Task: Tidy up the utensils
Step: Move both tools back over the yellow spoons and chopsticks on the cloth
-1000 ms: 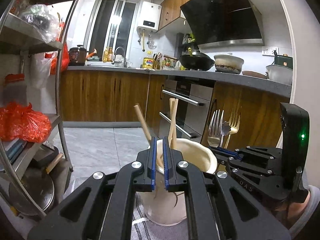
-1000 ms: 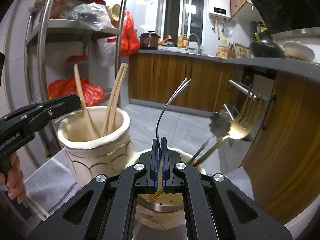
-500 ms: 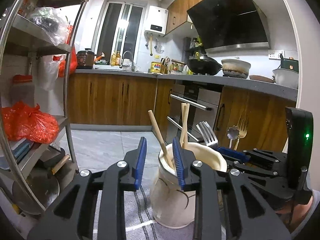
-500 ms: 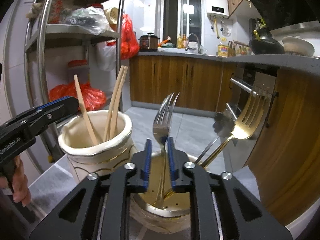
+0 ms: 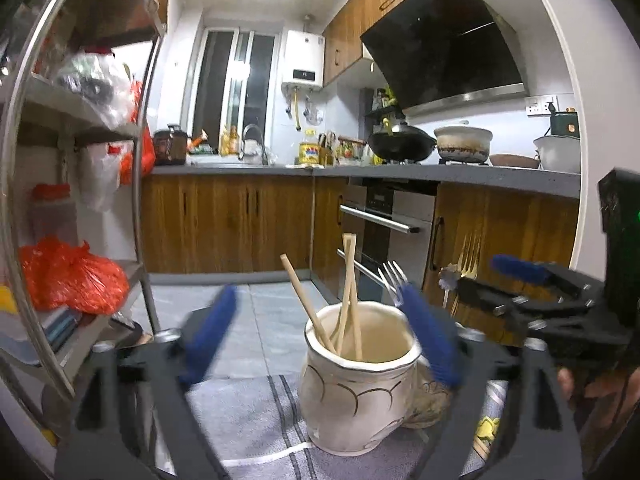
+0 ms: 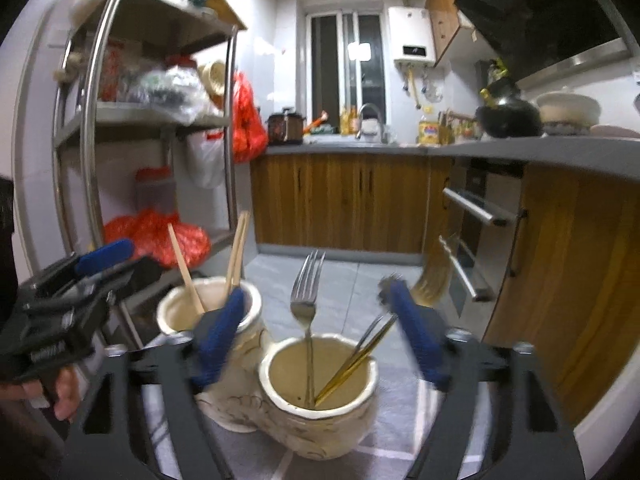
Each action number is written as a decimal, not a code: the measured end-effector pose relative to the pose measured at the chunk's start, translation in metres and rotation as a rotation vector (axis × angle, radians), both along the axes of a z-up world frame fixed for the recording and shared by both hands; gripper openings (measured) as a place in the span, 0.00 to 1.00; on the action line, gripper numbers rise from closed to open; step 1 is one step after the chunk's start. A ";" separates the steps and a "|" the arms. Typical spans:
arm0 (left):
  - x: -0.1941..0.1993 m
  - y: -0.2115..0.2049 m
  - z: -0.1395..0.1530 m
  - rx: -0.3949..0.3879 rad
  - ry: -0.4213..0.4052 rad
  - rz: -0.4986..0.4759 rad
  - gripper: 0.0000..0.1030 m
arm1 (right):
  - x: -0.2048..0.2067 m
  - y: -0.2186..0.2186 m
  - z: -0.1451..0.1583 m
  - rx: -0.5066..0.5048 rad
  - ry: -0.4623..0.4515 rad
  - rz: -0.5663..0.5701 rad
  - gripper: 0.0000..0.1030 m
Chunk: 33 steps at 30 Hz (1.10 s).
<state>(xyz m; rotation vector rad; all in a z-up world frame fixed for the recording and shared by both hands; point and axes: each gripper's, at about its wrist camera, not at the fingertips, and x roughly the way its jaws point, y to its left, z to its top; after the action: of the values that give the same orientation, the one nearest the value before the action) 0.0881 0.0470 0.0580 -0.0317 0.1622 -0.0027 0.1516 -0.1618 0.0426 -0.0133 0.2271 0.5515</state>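
Two cream ceramic pots stand side by side on a grey striped cloth. The left pot [image 5: 356,380] [image 6: 188,312] holds three wooden chopsticks [image 5: 348,292]. The right pot [image 6: 320,392] holds a silver fork [image 6: 306,296], a gold fork [image 6: 432,280] and a silver spoon, all standing upright. My left gripper [image 5: 320,344] is wide open and empty, just above and in front of the left pot. My right gripper [image 6: 320,332] is wide open and empty over the right pot; the silver fork stands free between its fingers.
A steel shelf rack [image 5: 140,208] with red bags stands at the left. Wooden kitchen cabinets, an oven [image 5: 384,232] and a worktop with pots lie behind. The grey striped cloth [image 5: 248,412] covers the table under the pots.
Both grippers have opened from shut to wide open and pulled back and up. The right gripper has let go of the silver fork, which now stands in the right pot.
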 end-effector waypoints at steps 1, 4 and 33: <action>-0.004 -0.001 0.002 0.003 -0.006 0.004 0.92 | -0.004 -0.007 0.005 0.026 -0.009 -0.009 0.92; -0.012 -0.005 0.004 0.008 -0.007 0.010 0.94 | -0.012 -0.022 0.013 0.070 -0.027 -0.041 0.95; -0.046 -0.044 -0.044 0.049 0.218 -0.064 0.94 | -0.041 -0.078 -0.032 -0.017 0.185 -0.146 0.95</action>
<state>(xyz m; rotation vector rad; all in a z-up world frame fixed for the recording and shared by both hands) 0.0421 0.0035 0.0145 0.0219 0.3811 -0.0593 0.1106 -0.2394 0.0106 0.0372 0.4098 0.4055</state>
